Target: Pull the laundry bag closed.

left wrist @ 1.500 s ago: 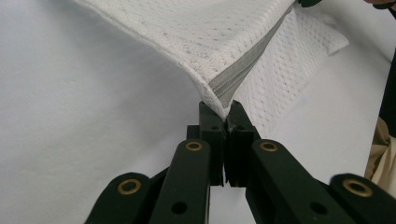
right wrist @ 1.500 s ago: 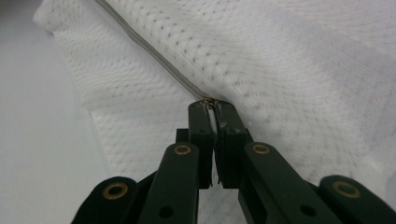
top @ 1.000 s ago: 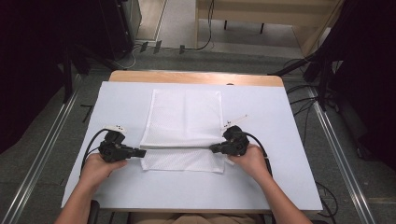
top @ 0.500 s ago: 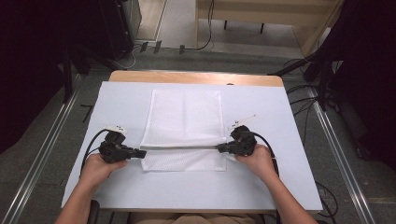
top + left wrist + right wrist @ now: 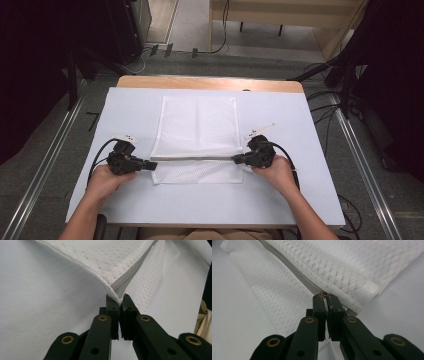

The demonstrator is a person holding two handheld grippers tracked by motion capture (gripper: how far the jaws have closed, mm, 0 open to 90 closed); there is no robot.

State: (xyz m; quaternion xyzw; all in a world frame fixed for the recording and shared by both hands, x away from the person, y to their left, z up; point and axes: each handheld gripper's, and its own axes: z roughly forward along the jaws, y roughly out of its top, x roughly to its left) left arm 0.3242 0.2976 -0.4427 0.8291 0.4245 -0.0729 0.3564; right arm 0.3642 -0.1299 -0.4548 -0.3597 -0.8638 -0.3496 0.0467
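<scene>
White mesh zippered laundry bag (image 5: 198,132) lies flat at the centre of the pale surface (image 5: 300,200) in the high view, its long axis running away from the person. A grey zipper line (image 5: 192,159) crosses it near the lower edge, stretched taut between the left gripper (image 5: 148,164) at frame left and the right gripper (image 5: 239,160) at frame right, each equally near its own end.

In the left gripper view, the left gripper (image 5: 120,305) has its jaws closed on the bag's corner, where the zipper (image 5: 130,277) ends; the mesh rises toward the upper right.

In the right gripper view, the right gripper (image 5: 325,298) has its jaws clamped at the zipper's brass pull (image 5: 323,293), with the zipper running to the upper left. Any slide would likely follow that line toward the left gripper.
</scene>
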